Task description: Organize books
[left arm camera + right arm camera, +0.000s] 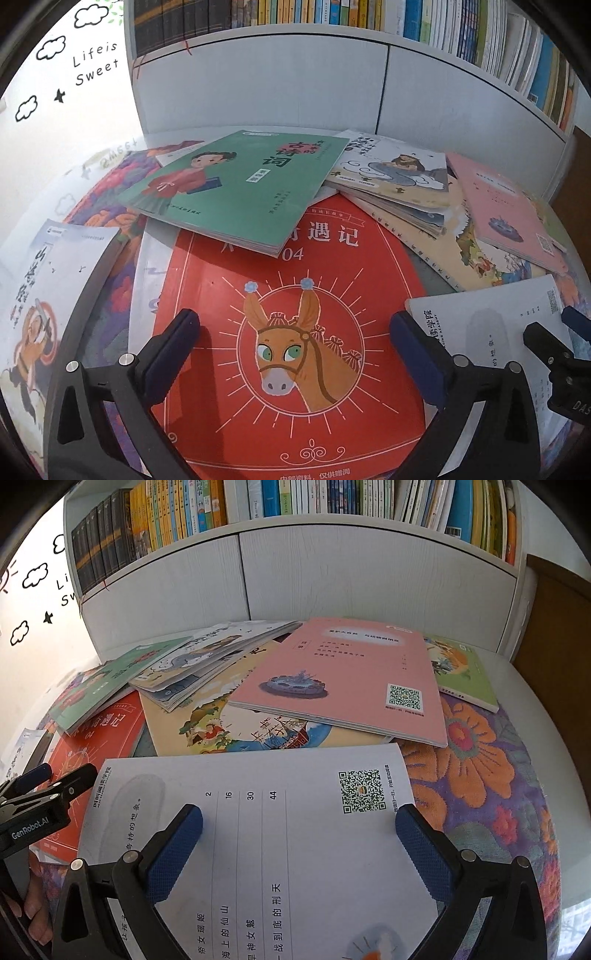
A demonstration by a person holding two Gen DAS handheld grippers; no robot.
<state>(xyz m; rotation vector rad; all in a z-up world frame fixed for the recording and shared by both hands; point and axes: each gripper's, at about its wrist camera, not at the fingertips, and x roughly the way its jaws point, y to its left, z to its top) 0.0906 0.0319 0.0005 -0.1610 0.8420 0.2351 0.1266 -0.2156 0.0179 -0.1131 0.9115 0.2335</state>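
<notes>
Loose books lie scattered over a table. My left gripper hangs open just above a red book with a donkey on its cover, nothing between its fingers. A green book overlaps the red one's far edge. My right gripper stands open over a white book with a QR code, its pads apart from the page. The same white book shows at the right of the left wrist view, and the left gripper appears at the left of the right wrist view. A pink book lies beyond.
A white bookcase with a packed shelf of upright books stands behind the table. A floral cloth covers the tabletop. More picture books are fanned in the middle, a pale green one at the far right, a white illustrated one at left.
</notes>
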